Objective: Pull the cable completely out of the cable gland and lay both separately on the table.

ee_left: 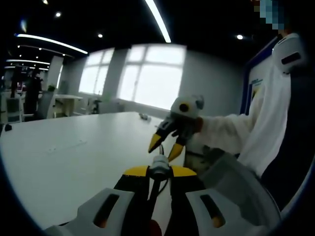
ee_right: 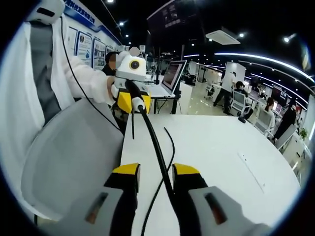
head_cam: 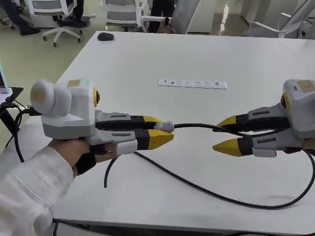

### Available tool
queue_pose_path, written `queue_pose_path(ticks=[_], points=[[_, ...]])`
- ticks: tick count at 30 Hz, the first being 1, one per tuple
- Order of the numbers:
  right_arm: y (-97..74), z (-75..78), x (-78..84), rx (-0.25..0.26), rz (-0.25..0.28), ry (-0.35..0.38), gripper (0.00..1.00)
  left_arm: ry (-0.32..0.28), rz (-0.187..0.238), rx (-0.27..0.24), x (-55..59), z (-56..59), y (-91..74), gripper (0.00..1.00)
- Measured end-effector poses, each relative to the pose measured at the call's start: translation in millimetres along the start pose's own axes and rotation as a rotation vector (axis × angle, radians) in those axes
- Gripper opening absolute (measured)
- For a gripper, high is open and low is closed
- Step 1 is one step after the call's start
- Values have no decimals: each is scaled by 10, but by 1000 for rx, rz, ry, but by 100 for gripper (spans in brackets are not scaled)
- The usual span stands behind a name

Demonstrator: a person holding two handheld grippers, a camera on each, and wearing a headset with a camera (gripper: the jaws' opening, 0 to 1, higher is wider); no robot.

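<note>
table (head_cam: 197,54): white, spans the middle of the head view. Bare area below centre, enough room to lay the two parts well apart.
cable (head_cam: 194,125): black. Leaves the gland mid-frame, runs right through the right jaws, then loops along the lower right and back toward lower left. A short end hangs under the left gripper. Judgement: pull rightward so the short end feeds through.
left gripper (head_cam: 166,129): left of centre, jaws pinching the gland. Hold it fixed, don't twist.
right gripper (head_cam: 215,135): right edge, jaws spread around the cable, not clamping. Close near the gland, pull straight along its axis, re-grip if it slips.
cable gland (head_cam: 164,127): grey-white, frame centre, held above the table with the cable threaded through it.
</note>
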State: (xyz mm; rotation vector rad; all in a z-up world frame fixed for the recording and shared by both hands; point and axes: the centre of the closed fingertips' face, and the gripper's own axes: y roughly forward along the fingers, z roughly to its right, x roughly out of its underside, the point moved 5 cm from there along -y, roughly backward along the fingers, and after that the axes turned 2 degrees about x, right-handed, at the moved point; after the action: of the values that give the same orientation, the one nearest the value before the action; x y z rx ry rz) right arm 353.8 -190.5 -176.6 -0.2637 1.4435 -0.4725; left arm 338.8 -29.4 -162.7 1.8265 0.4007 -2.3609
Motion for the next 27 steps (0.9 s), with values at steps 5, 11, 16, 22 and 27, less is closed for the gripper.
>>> queue_pose_path(ticks=[5, 11, 16, 22, 27], points=[[-85, 6, -184, 4, 51, -9, 29, -2, -6, -8, 10, -17, -13, 16], [-17, -90, -453, -11, 54, -111, 30, 2, -34, -8, 46, -39, -5, 16], [198, -162, -592, -55, 34, -193, 29, 14, -61, 10, 80, -11, 27, 16], [463, -192, -553, -105, 0, -223, 23, 22, -80, 22, 92, 18, 33, 16], [570, -238, -500, -152, -16, -255, 18, 34, -92, 29, 91, 50, 22, 16]])
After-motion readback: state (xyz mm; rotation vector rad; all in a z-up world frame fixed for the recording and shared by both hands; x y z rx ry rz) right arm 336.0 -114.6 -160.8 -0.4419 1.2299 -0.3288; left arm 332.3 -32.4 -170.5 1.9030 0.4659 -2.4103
